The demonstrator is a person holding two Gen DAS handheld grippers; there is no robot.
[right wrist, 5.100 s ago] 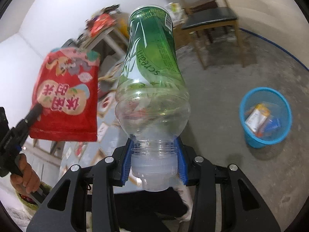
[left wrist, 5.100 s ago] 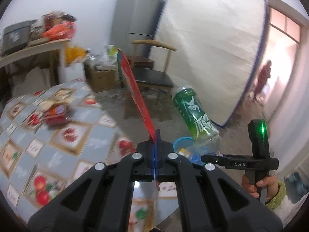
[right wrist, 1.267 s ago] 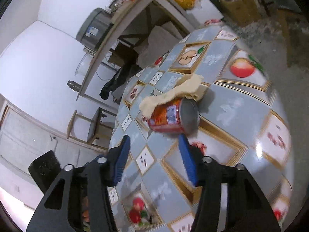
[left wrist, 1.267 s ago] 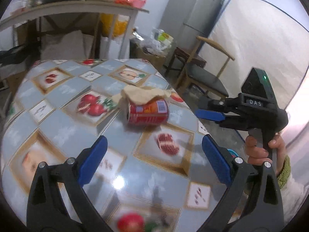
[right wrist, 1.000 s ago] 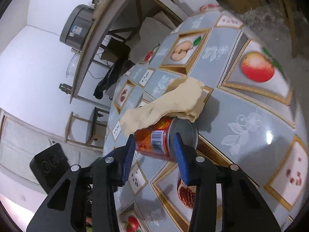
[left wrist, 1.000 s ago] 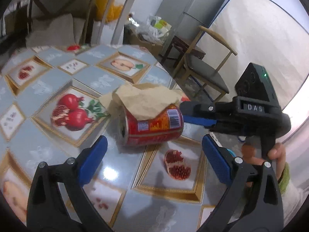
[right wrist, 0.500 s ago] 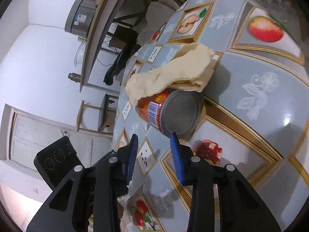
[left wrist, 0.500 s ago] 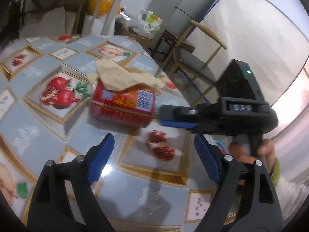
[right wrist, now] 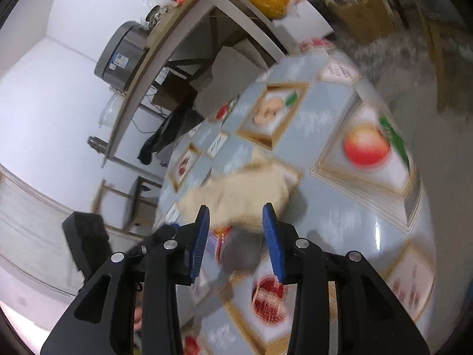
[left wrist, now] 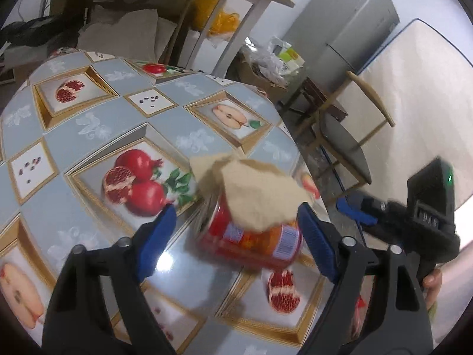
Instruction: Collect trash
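Can [left wrist: 251, 236] near table [left wrist: 97, 130] edge; floor [right wrist: 443, 136] beyond.

Each wrist camera looks down along its hand-held gripper, close over the table [left wrist: 97, 124]. Both views share the red can [left wrist: 251, 239] under tan paper [left wrist: 257, 195], seen from opposite sides.

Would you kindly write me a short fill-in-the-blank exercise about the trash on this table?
1. The red can lies on its ____ on the fruit-patterned table.
2. A crumpled beige ____ rests on top of the can.
3. The can lies between the blue-padded fingers of the ____ gripper, whose jaws are closing.
4. The picture printed just left of the can shows ____.

Missing words: side; paper; left; pomegranates
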